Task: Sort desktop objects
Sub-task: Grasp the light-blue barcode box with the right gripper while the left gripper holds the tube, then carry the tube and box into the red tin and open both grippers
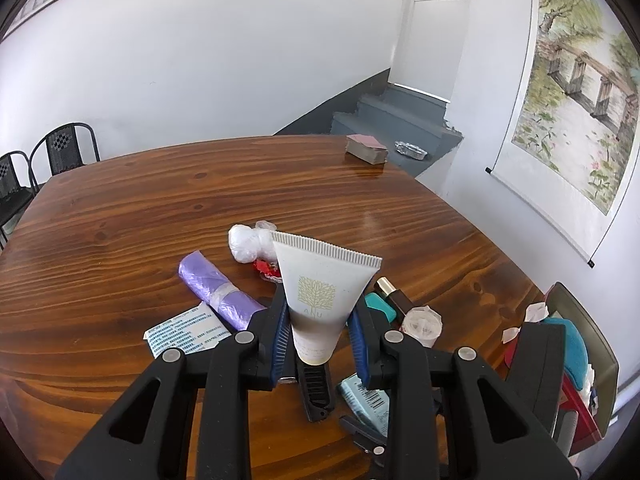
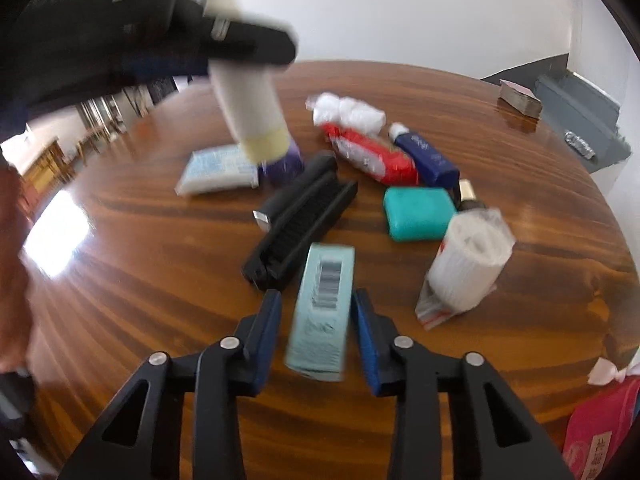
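Observation:
My left gripper (image 1: 320,320) is shut on a white tube (image 1: 326,280) with a tree logo and holds it upright above the wooden table (image 1: 160,208). In the right wrist view the same tube (image 2: 252,108) hangs blurred at upper left. A pale blue box (image 2: 324,312) with a barcode lies lengthwise between the blue pads of my right gripper (image 2: 318,300). The right pad is against the box. Blur hides contact at the left pad.
Just beyond the box lie a black folding brush (image 2: 304,224), a teal soap case (image 2: 418,212), a wrapped white roll (image 2: 468,260), a red packet (image 2: 372,156) and a navy tube (image 2: 426,156). A purple bag roll (image 1: 218,292) lies left. A bin (image 1: 576,360) stands at the table's right edge.

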{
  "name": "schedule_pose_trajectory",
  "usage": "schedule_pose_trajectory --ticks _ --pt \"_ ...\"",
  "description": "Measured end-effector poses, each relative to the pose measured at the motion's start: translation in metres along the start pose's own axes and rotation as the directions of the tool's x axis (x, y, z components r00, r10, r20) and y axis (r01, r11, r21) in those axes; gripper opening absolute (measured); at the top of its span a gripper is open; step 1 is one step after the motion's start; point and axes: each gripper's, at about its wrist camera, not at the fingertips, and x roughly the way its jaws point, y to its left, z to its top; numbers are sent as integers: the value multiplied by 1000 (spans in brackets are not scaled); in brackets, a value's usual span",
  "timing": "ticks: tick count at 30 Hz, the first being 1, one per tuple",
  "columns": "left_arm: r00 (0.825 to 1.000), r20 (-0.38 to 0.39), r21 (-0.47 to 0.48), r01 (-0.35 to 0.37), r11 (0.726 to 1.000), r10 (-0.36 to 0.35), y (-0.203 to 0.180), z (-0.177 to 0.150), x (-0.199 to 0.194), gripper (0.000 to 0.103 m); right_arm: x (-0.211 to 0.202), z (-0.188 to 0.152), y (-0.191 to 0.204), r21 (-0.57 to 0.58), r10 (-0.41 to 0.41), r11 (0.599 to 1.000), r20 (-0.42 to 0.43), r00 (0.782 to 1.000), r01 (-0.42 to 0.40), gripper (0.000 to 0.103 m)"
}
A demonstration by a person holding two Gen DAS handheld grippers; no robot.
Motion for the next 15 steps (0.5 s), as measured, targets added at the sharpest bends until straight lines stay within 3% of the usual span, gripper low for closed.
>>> schedule_pose_trajectory --ticks 3,15 --pt "1000 12 13 -8 1000 8 -3 1 -3 30 -2 -2 4 2 -8 1000 0 1000 8 26" --pt "992 100 73 -79 994 71 -20 4 -21 30 -39 -18 -1 116 -34 993 98 995 22 26"
